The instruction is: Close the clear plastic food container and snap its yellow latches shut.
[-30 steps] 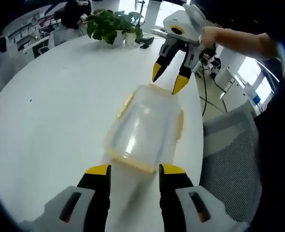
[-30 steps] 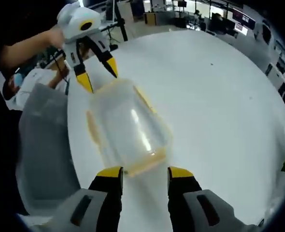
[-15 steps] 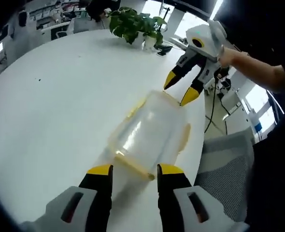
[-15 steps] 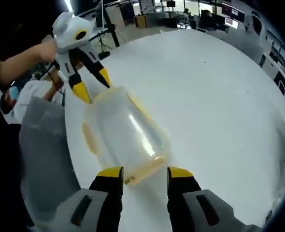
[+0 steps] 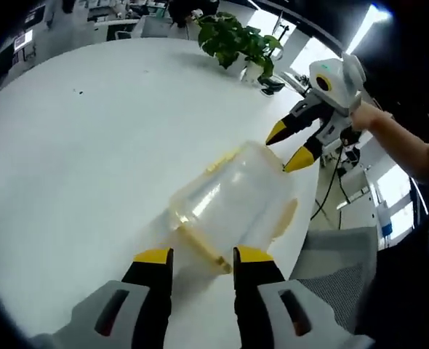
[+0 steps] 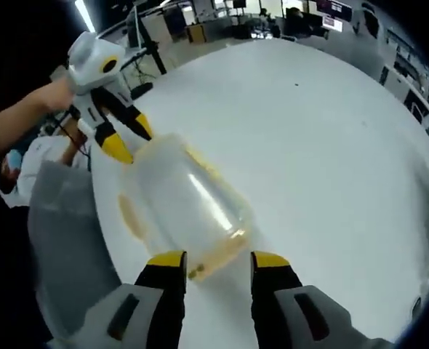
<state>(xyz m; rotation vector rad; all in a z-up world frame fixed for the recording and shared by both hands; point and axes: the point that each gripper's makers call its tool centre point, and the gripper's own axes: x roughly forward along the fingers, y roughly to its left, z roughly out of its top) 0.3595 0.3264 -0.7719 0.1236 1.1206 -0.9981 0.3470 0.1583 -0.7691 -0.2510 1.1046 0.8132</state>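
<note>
A clear plastic container (image 5: pixel 233 200) with yellow latches lies on the white round table (image 5: pixel 76 160), close to its edge. My left gripper (image 5: pixel 202 256) is open, and the container's near yellow end latch (image 5: pixel 200 246) sits just in front of its tips. My right gripper (image 5: pixel 289 149), held by a hand, is open at the container's far end, tips touching or nearly touching it. In the right gripper view the container (image 6: pixel 178 203) lies lengthwise ahead of my right gripper (image 6: pixel 218 259). My left gripper (image 6: pixel 129 138) is at its far end there. A side latch (image 5: pixel 283 214) flares outward.
A potted plant (image 5: pixel 236 40) stands at the table's far side with a small dark object beside it. A grey mesh chair (image 5: pixel 331 269) sits just past the table edge beside the container, also seen as the chair (image 6: pixel 65 233). Office desks lie beyond.
Both views have swung, so the container looks turned in the picture. Each gripper stays at its own end of the container with its jaws at the same gap.
</note>
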